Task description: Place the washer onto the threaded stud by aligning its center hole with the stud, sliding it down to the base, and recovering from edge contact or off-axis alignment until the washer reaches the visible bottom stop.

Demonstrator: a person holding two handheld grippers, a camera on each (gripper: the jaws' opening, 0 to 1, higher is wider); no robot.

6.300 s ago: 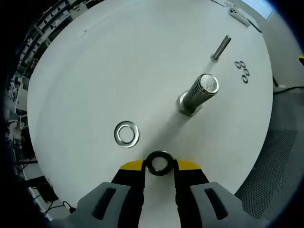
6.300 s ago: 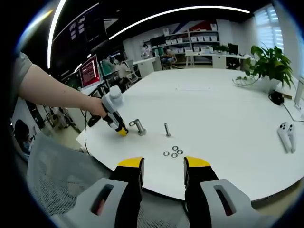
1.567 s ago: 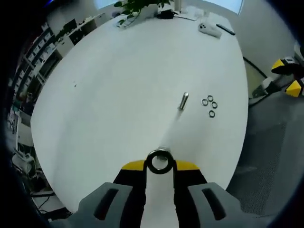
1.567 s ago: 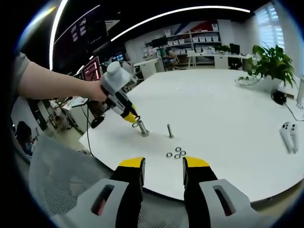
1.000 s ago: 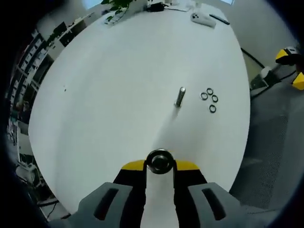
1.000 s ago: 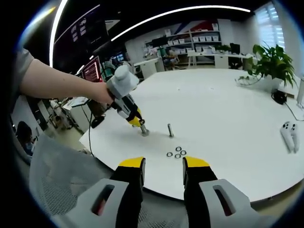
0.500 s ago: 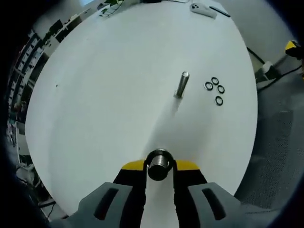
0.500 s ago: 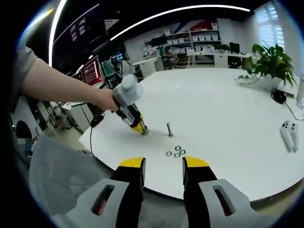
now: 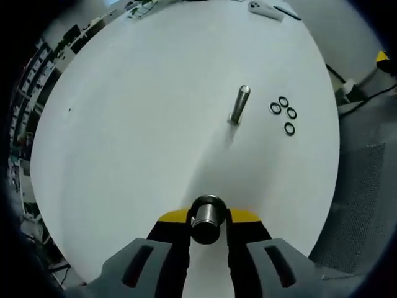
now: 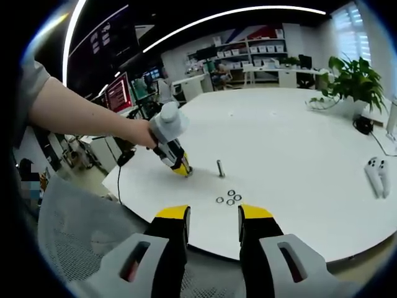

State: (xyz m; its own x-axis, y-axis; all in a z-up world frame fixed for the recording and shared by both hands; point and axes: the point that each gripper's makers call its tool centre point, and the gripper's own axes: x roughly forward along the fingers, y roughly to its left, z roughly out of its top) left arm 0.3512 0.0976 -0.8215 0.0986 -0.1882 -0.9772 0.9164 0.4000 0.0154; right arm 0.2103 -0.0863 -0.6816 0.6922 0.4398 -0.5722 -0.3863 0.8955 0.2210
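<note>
My left claw (image 9: 207, 218) grips the washer (image 9: 207, 205) around the threaded stud (image 9: 206, 218) — small bolt (image 9: 239, 104) beyond; my right claw (image 10: 213, 218) wide, holding nothing.

A large round white table (image 9: 124, 124) carries an upright slim threaded metal bolt (image 9: 238, 105), four small dark rings (image 9: 284, 113) clustered beside it, and a white handheld controller (image 10: 374, 176) well apart.

Threaded stud (image 9: 206, 216) shiny metal; table (image 9: 142, 112) smooth matt white; chair (image 10: 74, 230) grey mesh
</note>
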